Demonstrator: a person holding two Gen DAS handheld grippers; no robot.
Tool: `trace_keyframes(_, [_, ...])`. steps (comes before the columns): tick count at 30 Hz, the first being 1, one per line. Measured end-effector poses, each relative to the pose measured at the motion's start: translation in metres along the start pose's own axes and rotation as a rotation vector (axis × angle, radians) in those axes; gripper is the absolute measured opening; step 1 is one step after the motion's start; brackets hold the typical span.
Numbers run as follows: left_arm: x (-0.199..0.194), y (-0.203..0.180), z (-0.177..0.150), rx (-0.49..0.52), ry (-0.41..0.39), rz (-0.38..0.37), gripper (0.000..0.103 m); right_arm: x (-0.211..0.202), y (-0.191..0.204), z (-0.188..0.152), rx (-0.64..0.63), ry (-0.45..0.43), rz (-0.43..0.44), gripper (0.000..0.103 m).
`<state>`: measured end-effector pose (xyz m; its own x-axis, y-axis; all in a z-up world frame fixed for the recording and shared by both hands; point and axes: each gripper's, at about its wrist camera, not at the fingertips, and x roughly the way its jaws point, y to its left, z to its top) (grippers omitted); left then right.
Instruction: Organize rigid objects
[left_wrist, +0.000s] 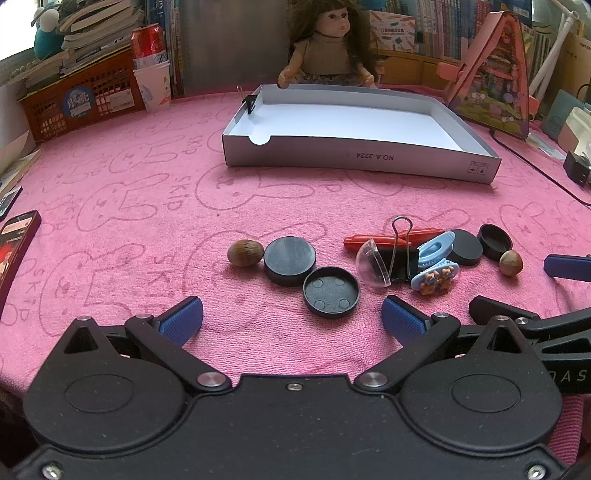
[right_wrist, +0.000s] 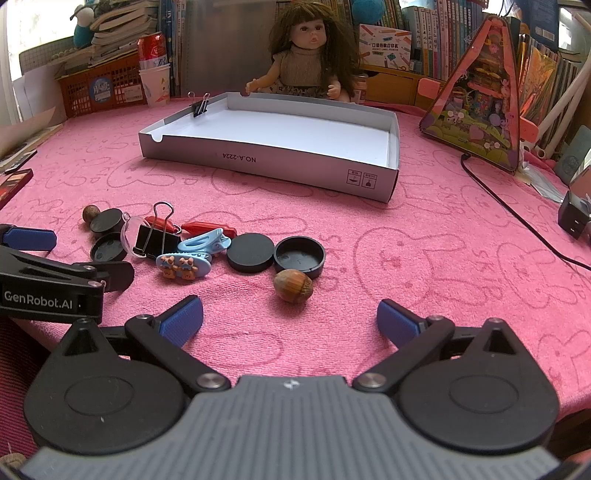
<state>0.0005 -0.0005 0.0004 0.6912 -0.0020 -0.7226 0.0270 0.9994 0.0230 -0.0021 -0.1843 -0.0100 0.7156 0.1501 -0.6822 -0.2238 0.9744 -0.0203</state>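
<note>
Hazelnuts, black round caps, binder clips and hair clips lie scattered on the pink bunny-print towel (right_wrist: 406, 229), all on the near side of the shallow white cardboard box (right_wrist: 392, 147), which holds nothing but 1 small black binder clip (right_wrist: 199, 105) pinched on its far left wall.

My right gripper (right_wrist: 290, 317) hovers with jaws wide and nothing between them, lined up on the brown hazelnut (right_wrist: 293, 285) that sits nearest to me, well short of the box and touching the upturned black plastic cap (right_wrist: 300, 255). My left gripper (left_wrist: 291, 319) is likewise spread wide and holds nothing, facing another upturned black cap (left_wrist: 331, 291), with a flat black disc-shaped cap (left_wrist: 290, 260) and a second brown hazelnut (left_wrist: 245, 252) just beyond it toward the box.

I judge the step in hand to be the first pick, with sorting barely begun. The nut is round and hard, so I would centre it between my blue pads (right_wrist: 183, 319), come in low along the towel and close gently, or it may squirt out sideways. Approaching from the side away from the cap should keep me from knocking it. The pile of large black binder clip (right_wrist: 153, 236), clear plastic dome (right_wrist: 129, 230), red pens (right_wrist: 210, 227) and 2 blue hair clips (right_wrist: 201, 243) is tangled; I would leave it until the loose pieces are in the box.
</note>
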Motion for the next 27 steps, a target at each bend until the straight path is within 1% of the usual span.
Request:
trace_keyframes(11, [-0.0019,0.0014,-0.0027,0.008,-0.016,-0.009,0.103,-0.0043,-0.0042,-0.0002,0.001,-0.01,0.0,0.103])
trace_keyframes(27, [-0.0055,0.0028,-0.0074,0.02,-0.043,-0.022,0.103,-0.0064,-0.0002,-0.0019,0.019,-0.02,-0.018,0.103])
